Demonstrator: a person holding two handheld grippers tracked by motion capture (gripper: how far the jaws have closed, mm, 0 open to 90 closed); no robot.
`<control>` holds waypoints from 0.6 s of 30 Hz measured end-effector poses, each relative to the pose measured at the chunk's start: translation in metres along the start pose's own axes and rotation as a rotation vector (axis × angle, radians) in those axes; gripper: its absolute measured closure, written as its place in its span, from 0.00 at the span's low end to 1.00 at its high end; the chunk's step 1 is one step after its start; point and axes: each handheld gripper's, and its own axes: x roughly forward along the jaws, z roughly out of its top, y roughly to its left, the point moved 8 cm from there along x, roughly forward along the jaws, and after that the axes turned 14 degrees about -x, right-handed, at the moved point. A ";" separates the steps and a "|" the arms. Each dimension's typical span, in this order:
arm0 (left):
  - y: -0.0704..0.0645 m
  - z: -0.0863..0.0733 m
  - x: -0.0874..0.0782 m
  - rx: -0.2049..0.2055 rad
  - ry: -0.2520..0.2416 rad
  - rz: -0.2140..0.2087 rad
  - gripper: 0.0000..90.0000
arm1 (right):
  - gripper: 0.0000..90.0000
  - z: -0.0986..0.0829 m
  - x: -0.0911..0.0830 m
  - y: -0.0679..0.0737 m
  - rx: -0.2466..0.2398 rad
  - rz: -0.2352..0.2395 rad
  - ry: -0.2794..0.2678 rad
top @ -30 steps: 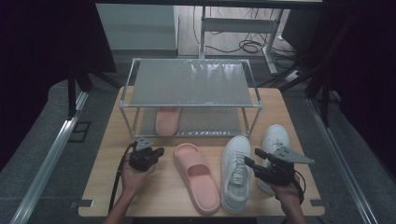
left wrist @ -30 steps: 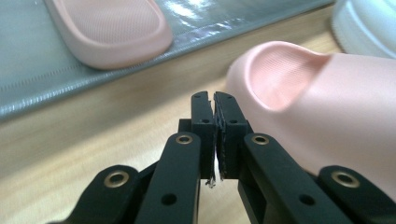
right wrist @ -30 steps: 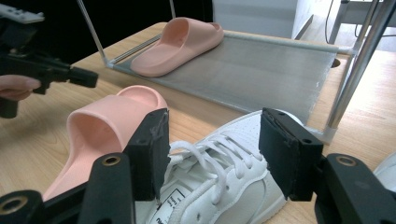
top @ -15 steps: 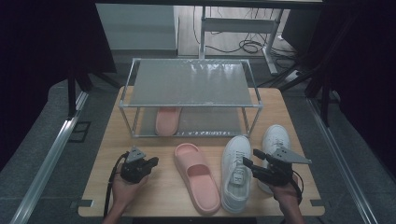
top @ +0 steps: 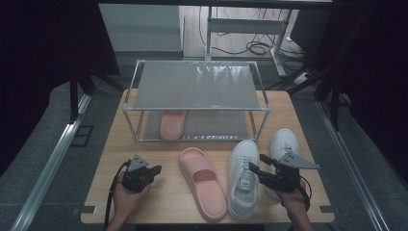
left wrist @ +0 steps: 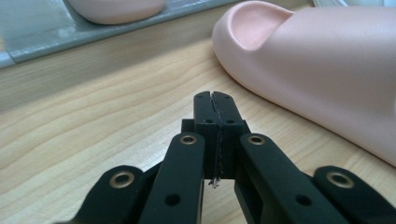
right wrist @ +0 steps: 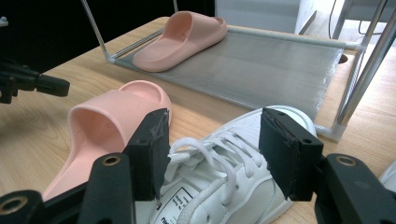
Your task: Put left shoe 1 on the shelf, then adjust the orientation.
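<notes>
On the wooden table lie a pink slipper [top: 203, 184] and, to its right, two white sneakers [top: 243, 179] [top: 285, 143]. A second pink slipper [top: 172, 124] rests on the lower shelf of a metal rack [top: 192, 109]. My left gripper [top: 155, 170] is shut and empty, low over the table left of the loose slipper [left wrist: 322, 65]; its fingertips [left wrist: 215, 99] press together. My right gripper [top: 255, 166] is open, its jaws straddling the laced top of the nearer sneaker [right wrist: 219, 182] without closing on it.
The rack [right wrist: 280, 60] spans the table's far half, with a mesh top shelf [top: 195, 86]. Bare wood lies left of the loose slipper [right wrist: 109, 123] and along the front edge. The left gripper [right wrist: 28, 84] shows far off in the right gripper view.
My left gripper has drawn back toward the near edge of the table, away from the rack. The right gripper has stayed nearly still over the sneaker.
</notes>
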 end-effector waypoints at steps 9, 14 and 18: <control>-0.013 -0.003 0.016 0.027 0.038 -0.010 1.00 | 0.48 0.000 0.001 0.001 -0.001 0.002 0.002; -0.021 -0.001 0.022 0.037 0.047 -0.022 1.00 | 0.48 0.000 0.001 0.001 -0.002 0.003 0.002; -0.024 -0.003 0.030 0.042 0.068 -0.024 1.00 | 0.48 0.000 0.001 0.001 -0.002 0.004 0.002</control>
